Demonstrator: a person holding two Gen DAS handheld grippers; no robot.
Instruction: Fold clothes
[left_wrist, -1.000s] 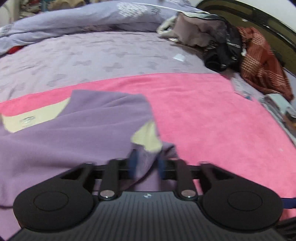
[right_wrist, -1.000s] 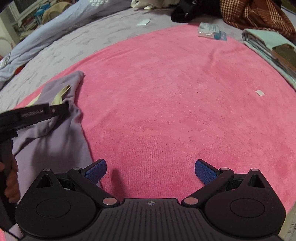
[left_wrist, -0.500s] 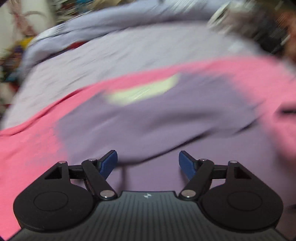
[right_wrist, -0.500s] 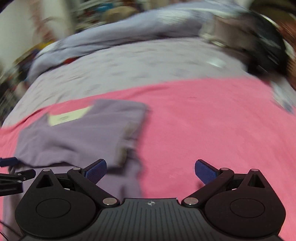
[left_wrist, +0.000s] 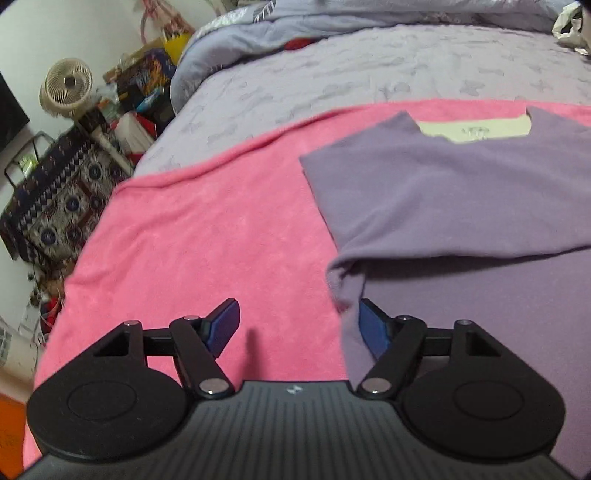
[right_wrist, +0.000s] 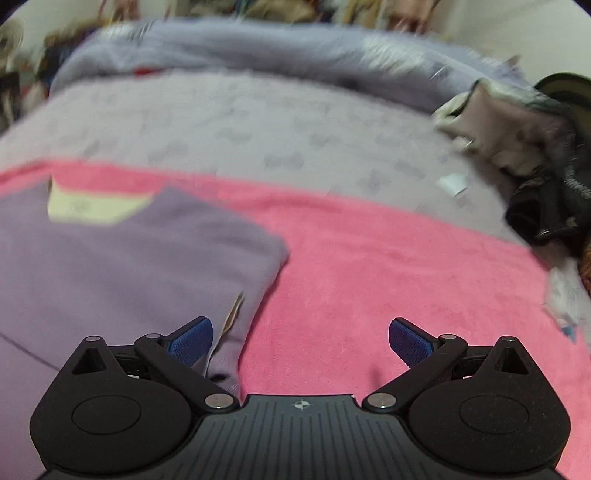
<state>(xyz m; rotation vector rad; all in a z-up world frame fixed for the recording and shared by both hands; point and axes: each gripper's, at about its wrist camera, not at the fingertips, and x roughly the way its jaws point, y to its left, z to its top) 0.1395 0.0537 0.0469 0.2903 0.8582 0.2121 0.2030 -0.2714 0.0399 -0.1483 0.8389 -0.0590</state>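
Observation:
A purple shirt (left_wrist: 461, 192) with a pale yellow inner collar (left_wrist: 476, 129) lies on a pink blanket (left_wrist: 207, 240), its sides folded in over the body. In the left wrist view my left gripper (left_wrist: 299, 328) is open at the shirt's lower left edge, the right pad close to the cloth. In the blurred right wrist view the same purple shirt (right_wrist: 122, 266) fills the left half. My right gripper (right_wrist: 301, 338) is open at the shirt's right edge, with nothing between its fingers.
The pink blanket (right_wrist: 388, 280) covers a lilac bedspread (left_wrist: 369, 74) with a rumpled duvet behind. A heap of dark and beige clothes (right_wrist: 524, 147) lies at the far right. Off the bed's left side stand a small fan (left_wrist: 66, 88) and clutter.
My left gripper let go of the shirt's folded sleeve and opened, then swung left to the shirt's left edge. My right gripper swung left toward the shirt's right edge, staying open.

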